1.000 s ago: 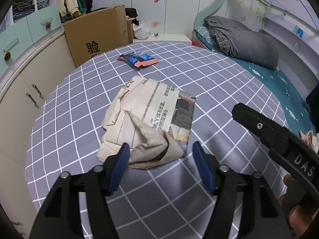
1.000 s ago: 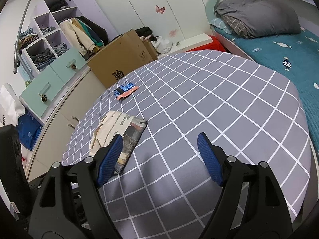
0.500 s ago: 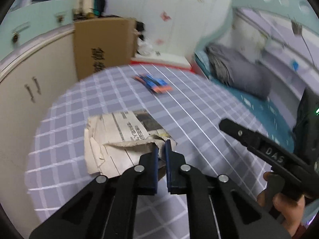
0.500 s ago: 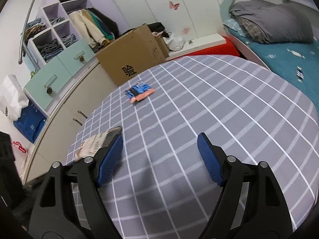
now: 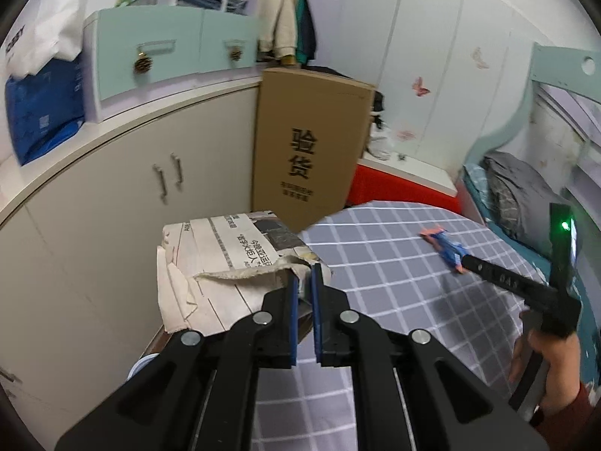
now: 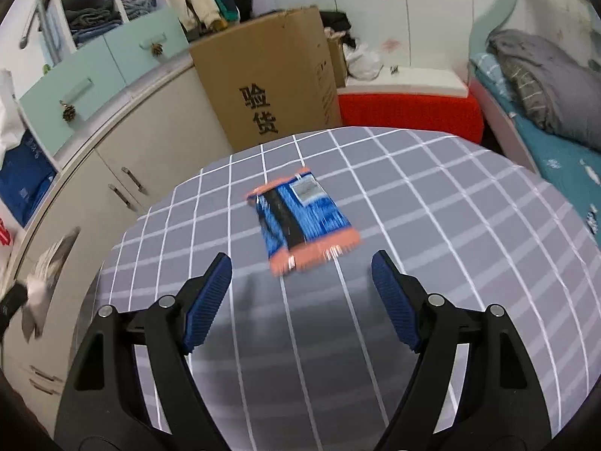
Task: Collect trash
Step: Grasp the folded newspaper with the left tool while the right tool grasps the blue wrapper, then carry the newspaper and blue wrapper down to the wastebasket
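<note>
**A:** Nearest to you, your left gripper [image 5: 305, 282] is clamped tight on a crumpled corner of the folded newspaper [image 5: 229, 259], and the paper hangs clear of the table [image 5: 394, 300], out past its left edge in front of the cream cabinet [image 5: 112, 203].

**B:** So that piece counts as picked up. I can't see a bin in either view, though, so where it goes is a guess. A pale blue rim shows at the bottom of the left view, too little of it to name.

**A:** Now your right gripper [image 6: 302, 293]: jaws wide apart, nothing between them, hovering just short of the blue and orange snack wrapper [image 6: 302, 218]. The wrapper lies flat on the grey checked cloth, toward the far side of the table.

**B:** That reads as the approach for the second pickup. The wrapper is thin and flat, so you will likely need to come down low, tips touching the cloth on either side of it, then close and let it buckle up between the pads.

**A:** Mind the cloth. Pinch too deep and you may catch fabric with the wrapper.

**B:** Beyond the table stands the tall cardboard box [image 6: 270, 86] against the cabinet. It looks shut from here, so I wouldn't count on it as the bin.
</note>
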Demonstrator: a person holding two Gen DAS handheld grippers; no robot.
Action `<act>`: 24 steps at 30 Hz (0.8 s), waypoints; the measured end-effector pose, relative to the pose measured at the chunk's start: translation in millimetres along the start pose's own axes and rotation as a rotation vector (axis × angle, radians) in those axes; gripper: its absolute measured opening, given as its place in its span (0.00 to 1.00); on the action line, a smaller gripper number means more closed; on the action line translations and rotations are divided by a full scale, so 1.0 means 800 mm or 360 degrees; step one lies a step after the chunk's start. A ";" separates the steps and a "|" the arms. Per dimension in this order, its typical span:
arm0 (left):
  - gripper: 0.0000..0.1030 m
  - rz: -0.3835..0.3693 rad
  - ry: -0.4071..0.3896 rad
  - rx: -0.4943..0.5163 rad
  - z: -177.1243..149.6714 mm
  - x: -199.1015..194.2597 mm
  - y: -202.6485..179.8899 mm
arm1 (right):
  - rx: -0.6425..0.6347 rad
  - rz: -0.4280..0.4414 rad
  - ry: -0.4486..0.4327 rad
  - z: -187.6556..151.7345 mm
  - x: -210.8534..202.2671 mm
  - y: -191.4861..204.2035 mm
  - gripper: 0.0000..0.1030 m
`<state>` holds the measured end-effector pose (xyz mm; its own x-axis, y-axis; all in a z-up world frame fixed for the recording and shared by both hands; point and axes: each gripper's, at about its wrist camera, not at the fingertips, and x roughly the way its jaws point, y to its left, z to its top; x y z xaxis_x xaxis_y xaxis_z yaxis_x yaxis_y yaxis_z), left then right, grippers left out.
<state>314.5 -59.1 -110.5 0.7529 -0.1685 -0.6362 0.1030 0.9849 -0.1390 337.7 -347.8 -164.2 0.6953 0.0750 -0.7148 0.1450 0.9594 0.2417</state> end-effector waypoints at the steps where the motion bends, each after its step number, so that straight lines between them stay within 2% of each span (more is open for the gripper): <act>1: 0.06 0.0011 -0.0001 -0.0008 0.001 0.000 0.007 | -0.0005 -0.0005 0.0005 0.005 0.007 0.003 0.74; 7: 0.06 0.0044 0.0021 -0.0051 -0.002 0.010 0.037 | -0.0206 -0.0069 0.0113 0.031 0.059 0.023 0.74; 11: 0.06 0.0043 0.0027 -0.0070 -0.007 0.007 0.051 | -0.0290 -0.0085 0.0144 0.034 0.062 0.035 0.44; 13: 0.06 0.0036 0.0029 -0.0082 -0.008 0.006 0.056 | -0.0332 -0.0092 0.0146 0.029 0.060 0.041 0.37; 19: 0.06 0.0015 0.0034 -0.0110 -0.021 -0.011 0.076 | -0.0359 -0.0030 0.0100 -0.001 0.034 0.060 0.33; 24: 0.06 0.0025 0.0040 -0.0163 -0.042 -0.030 0.107 | -0.0385 0.0145 0.0062 -0.035 -0.009 0.117 0.33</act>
<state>283.7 27.8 -132.4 0.7373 -0.1555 -0.6574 0.0235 0.9785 -0.2051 326.6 -250.8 -154.5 0.6695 0.1703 -0.7231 -0.0929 0.9849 0.1460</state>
